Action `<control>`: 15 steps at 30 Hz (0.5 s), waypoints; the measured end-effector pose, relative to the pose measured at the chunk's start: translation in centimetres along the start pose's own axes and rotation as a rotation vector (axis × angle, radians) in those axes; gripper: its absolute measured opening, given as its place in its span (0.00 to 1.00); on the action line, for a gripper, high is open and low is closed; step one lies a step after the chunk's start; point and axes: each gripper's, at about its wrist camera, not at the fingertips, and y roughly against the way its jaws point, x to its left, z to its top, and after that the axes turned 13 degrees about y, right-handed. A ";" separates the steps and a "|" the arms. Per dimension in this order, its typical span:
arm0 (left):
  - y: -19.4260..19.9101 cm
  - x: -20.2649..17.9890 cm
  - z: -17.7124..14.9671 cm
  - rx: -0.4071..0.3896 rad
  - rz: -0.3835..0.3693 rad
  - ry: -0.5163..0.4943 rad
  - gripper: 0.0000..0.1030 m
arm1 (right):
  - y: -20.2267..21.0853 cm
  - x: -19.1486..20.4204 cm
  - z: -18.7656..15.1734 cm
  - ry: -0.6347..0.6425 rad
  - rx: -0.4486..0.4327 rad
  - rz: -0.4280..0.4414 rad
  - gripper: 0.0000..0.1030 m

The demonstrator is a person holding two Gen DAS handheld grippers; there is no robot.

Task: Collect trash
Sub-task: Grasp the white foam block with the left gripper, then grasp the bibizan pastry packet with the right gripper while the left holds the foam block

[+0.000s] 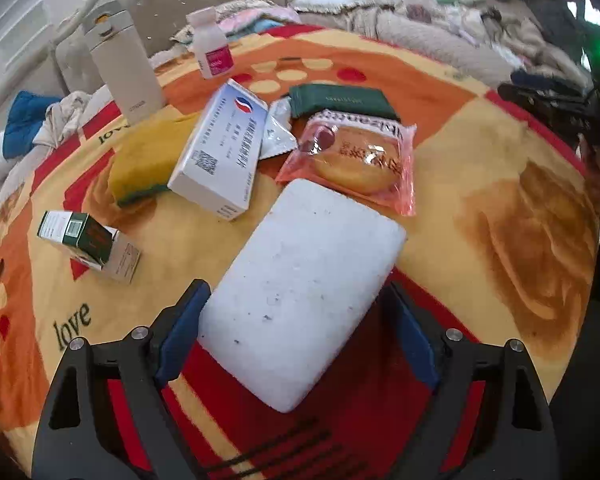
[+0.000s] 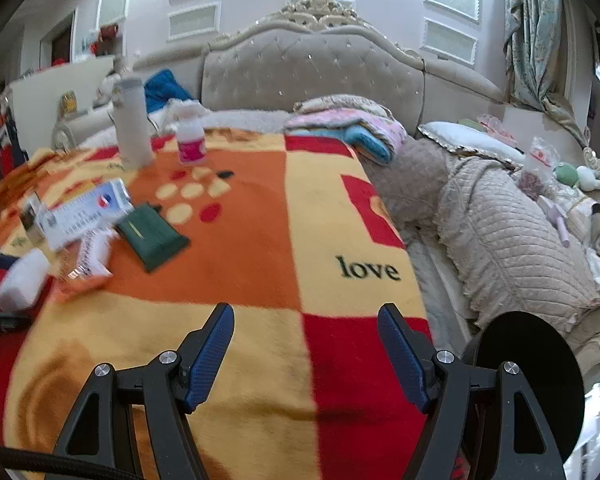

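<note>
Your left gripper [image 1: 296, 328] clamps a chalky white foam block [image 1: 300, 296] over the fuzzy blanket [image 1: 480, 184]; your right gripper [image 2: 306, 356] gapes wide, empty.

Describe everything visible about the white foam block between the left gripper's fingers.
The white foam block is a thick rectangular slab with rounded corners and a grainy, polystyrene-like surface carrying a few dark specks. It lies tilted, its far end by the pink snack packet, its near end between the blue pads of the left gripper. The left pad touches its edge; contact on the other side is unclear. Beneath it is the red and yellow blanket. In the right wrist view it appears blurred at the left edge.
</note>
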 end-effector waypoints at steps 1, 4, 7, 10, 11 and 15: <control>0.2 0.3 0.0 -0.016 -0.011 0.026 0.84 | 0.3 0.2 0.3 -0.015 -0.021 0.040 0.70; 0.8 0.8 -0.3 -0.070 -0.040 0.099 0.78 | 0.4 1.4 1.3 -0.046 -0.048 0.188 0.70; 2.0 1.0 -0.9 -0.126 -0.021 0.174 0.72 | 0.1 3.4 2.6 -0.023 -0.064 0.270 0.73; 3.7 1.8 -1.9 -0.186 0.012 0.316 0.72 | -0.9 6.3 4.5 0.017 -0.064 0.380 0.81; 4.1 2.1 -2.3 -0.201 0.023 0.360 0.72 | -1.3 7.4 5.0 0.032 -0.056 0.407 0.81; 4.1 2.5 -3.6 -0.230 0.054 0.464 0.72 | -3.5 12.0 7.1 0.146 -0.014 0.436 0.81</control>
